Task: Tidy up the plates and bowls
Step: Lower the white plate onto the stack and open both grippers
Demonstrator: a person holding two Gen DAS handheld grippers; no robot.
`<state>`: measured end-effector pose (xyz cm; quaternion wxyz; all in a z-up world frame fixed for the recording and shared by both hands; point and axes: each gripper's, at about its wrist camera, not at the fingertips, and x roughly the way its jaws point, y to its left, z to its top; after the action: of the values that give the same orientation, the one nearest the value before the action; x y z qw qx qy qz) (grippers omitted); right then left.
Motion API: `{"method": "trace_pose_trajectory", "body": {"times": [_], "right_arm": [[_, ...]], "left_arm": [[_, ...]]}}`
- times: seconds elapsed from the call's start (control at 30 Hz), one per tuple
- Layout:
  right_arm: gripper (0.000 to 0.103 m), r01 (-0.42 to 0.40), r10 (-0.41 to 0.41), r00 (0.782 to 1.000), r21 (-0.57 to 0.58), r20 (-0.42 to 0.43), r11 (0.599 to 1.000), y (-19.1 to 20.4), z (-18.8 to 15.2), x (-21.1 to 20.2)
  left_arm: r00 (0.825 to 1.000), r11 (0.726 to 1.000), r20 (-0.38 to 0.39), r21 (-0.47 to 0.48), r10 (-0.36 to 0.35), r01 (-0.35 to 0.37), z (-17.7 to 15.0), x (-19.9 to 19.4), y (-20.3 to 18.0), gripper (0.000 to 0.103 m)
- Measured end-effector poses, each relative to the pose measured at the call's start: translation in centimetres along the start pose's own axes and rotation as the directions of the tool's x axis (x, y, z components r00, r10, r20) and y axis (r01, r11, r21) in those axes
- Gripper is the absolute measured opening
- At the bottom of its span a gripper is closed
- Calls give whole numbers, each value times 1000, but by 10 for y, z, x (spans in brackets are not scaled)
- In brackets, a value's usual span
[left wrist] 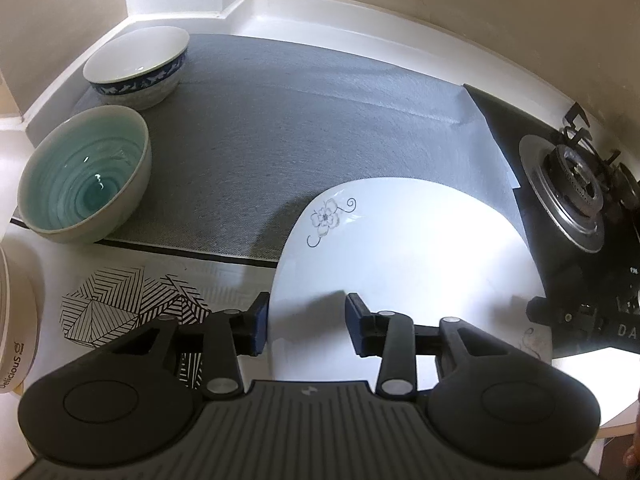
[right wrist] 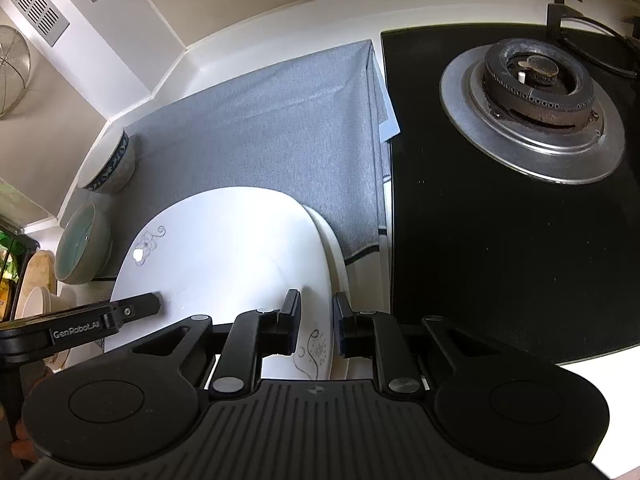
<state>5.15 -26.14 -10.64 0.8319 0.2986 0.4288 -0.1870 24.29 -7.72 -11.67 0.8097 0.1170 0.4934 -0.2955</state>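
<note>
A white plate with a flower print (left wrist: 408, 256) is held above the counter, over the front edge of the grey mat (left wrist: 304, 120). My left gripper (left wrist: 306, 326) straddles its left rim with jaws apart, one finger on each side. My right gripper (right wrist: 316, 328) is closed on the plate's right rim (right wrist: 320, 312). The plate also shows in the right wrist view (right wrist: 224, 248). A teal-glazed bowl (left wrist: 86, 176) and a white bowl with a blue band (left wrist: 138, 66) stand at the mat's left end.
A black gas hob with a burner (right wrist: 532, 108) lies right of the mat. A black-and-white patterned trivet (left wrist: 120, 304) lies on the white counter at front left. A cream container (left wrist: 16, 320) stands at the far left. Walls close the back.
</note>
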Motion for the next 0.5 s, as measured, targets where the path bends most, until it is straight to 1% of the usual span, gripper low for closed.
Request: {"method": "trace_pose_trajectory", "body": {"times": [0.1, 0.2, 0.27, 0.3, 0.5], "right_arm": [[19, -6, 6, 1000, 8, -14, 1000, -1, -2, -1], [19, -6, 6, 1000, 10, -15, 1000, -1, -1, -2], [19, -3, 3, 1000, 5, -9, 1000, 0, -1, -4], [19, -5, 5, 1000, 7, -6, 1000, -1, -1, -6], [19, -18, 18, 1000, 14, 0, 1000, -5, 1, -9]], "left_arm": [[1000, 1000, -1, 6, -5, 5, 0, 1, 0, 48], [1000, 1000, -6, -2, -18, 18, 1, 2, 1, 54], [1000, 1000, -8, 8, -14, 14, 1, 3, -3, 62], [1000, 1000, -9, 13, -8, 8, 1, 4, -5, 63], [1000, 999, -21, 44, -6, 7, 2, 9, -14, 80]]}}
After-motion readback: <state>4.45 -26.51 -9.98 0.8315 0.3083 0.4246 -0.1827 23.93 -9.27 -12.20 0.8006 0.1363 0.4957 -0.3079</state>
